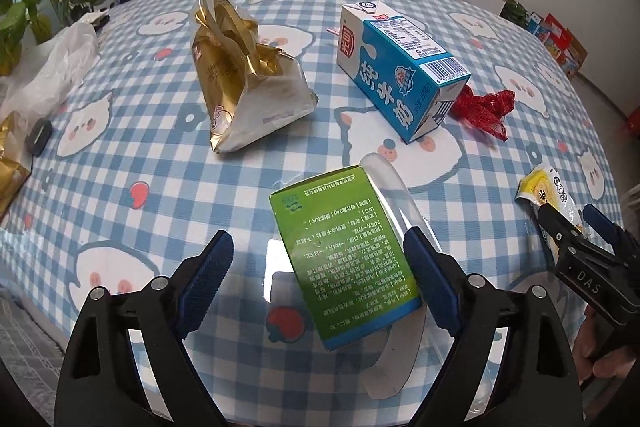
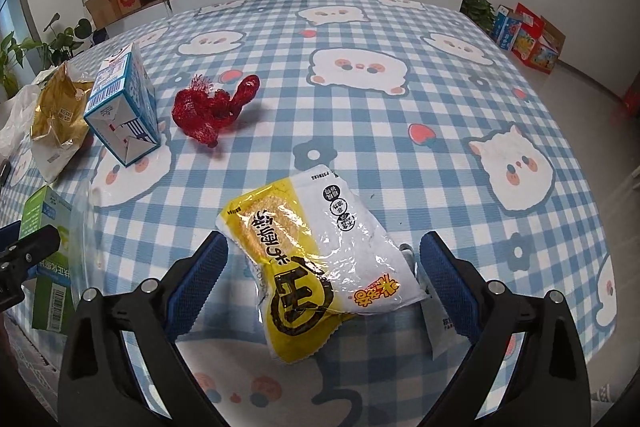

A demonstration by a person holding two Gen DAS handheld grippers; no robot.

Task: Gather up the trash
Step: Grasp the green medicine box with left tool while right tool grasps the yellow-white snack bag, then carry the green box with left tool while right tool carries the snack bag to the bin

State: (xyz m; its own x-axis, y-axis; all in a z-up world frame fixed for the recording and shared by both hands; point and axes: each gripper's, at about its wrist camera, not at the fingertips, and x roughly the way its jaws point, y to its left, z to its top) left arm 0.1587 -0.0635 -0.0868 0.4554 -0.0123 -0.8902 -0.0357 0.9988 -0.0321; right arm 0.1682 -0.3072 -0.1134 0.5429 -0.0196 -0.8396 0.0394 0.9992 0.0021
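Left gripper spread, 1 pad touching green carton, not yet clamped: likely light, stiff, squeeze across its narrow faces; right gripper spread around yellow-white snack bag on tablecloth: probably soft, slippery, pinch mid-body

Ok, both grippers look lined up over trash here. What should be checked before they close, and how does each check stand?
1. Green box between the left gripper fingers: ok, though it sits nearer one finger.
2. Left jaws not yet pressing on the box: ok, a gap shows on one side.
3. Yellow and white snack packet between the right gripper fingers: ok.
4. Right jaws open: ok, clear of the packet on both sides.
5. Clear plastic sheet beside the box out of the grip: cannot tell.
6. Blue milk carton and red net clear of both grippers: ok.
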